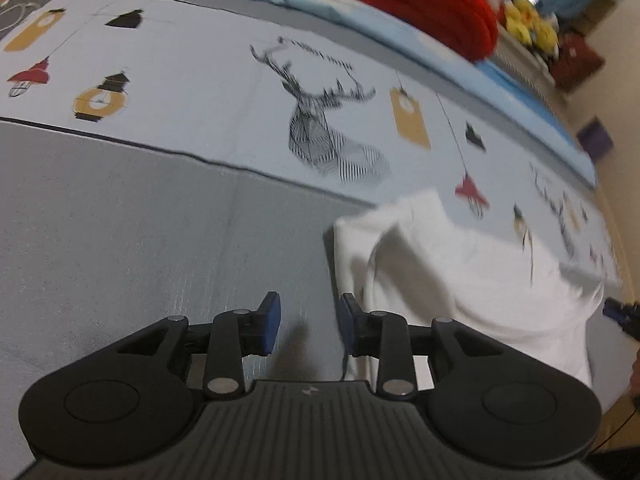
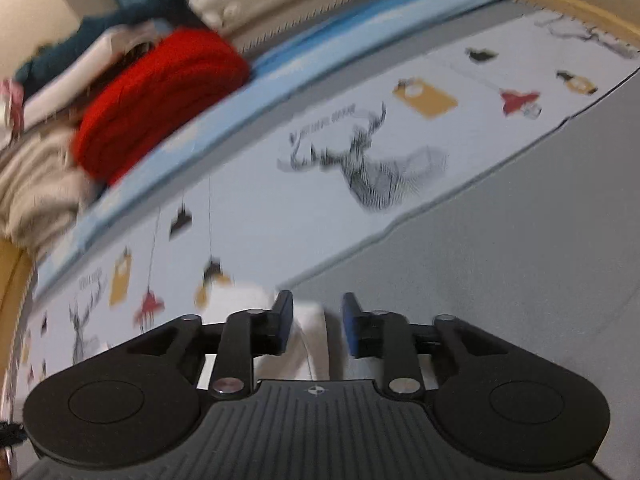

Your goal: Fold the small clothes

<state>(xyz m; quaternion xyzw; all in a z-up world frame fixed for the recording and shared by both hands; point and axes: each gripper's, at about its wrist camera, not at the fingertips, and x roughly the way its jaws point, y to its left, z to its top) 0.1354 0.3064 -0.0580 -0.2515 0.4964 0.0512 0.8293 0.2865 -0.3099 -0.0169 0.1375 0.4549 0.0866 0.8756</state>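
A small white garment lies bunched on the printed mat, to the right of my left gripper. The left gripper is open and empty, its right finger beside the garment's left edge. In the right wrist view the same white garment lies under and between the fingers of my right gripper, which is open and hovers just over it. The right gripper's tip also shows at the far right edge of the left wrist view.
The mat is grey in front, with a pale band printed with a deer and lanterns. A red knitted item and a pile of other clothes lie at the back on a blue sheet.
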